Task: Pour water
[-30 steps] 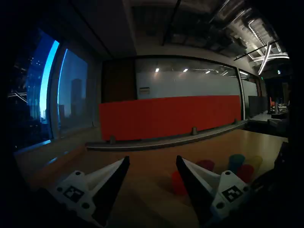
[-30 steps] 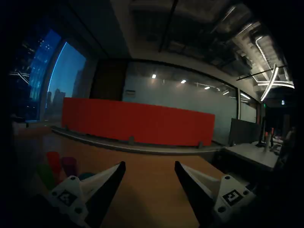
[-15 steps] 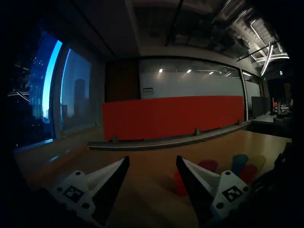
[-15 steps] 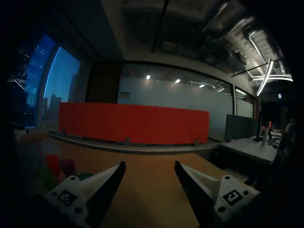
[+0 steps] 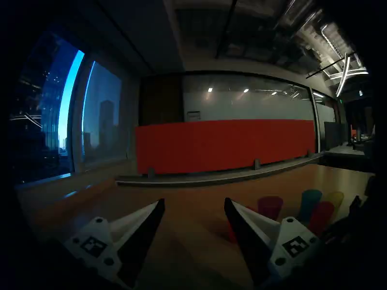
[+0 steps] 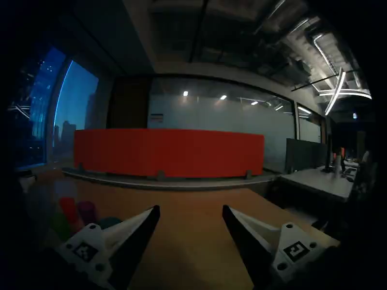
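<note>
1. A long red screen [image 5: 222, 145] stood along the far edge of the wooden table [image 5: 193, 215] before me, set in a grey rail [image 5: 217, 178].
2. Behind the screen I saw a glass wall [image 5: 242, 104] with small bright spots of light [image 5: 245, 90] in it.
3. To the left, tall windows [image 5: 101, 121] showed a dusky blue sky and dim towers.
4. High on the right hung a bright crossed strip light [image 5: 346, 75] among bare ceiling pipes.
5. In the right gripper view, a pale desk [image 6: 319, 181] stood beyond the table's right side, carrying small things too dim for me to tell.
</note>
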{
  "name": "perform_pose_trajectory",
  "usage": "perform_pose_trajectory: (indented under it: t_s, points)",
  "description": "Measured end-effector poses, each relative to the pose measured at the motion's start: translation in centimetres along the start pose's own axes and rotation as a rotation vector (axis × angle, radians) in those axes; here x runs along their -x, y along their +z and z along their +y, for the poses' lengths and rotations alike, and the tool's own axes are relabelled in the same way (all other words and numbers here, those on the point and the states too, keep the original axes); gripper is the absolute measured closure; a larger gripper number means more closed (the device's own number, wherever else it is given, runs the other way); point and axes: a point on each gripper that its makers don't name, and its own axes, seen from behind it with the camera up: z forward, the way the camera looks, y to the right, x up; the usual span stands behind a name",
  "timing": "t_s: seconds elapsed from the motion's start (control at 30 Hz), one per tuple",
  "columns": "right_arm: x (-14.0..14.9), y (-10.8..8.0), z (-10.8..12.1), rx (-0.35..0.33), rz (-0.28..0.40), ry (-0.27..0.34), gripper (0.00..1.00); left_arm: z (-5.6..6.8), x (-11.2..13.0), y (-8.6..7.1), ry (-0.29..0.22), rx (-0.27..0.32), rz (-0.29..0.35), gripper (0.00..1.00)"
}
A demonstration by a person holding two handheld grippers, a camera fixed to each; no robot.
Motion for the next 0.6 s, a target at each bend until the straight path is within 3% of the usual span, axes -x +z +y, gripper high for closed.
perform_pose_trajectory:
  t_s: [0.3,0.6]
  points:
    - [-0.8,-0.1,0.0,0.009,0.009,0.035,0.00,-0.7,1.9,0.3,-0.010,-0.013,-0.008,0.09]
    - [-1.3,-0.3,-0.1,0.020,0.010,0.016,0.00,-0.7,3.4,0.5,-0.030,-0.001,-0.006,0.09]
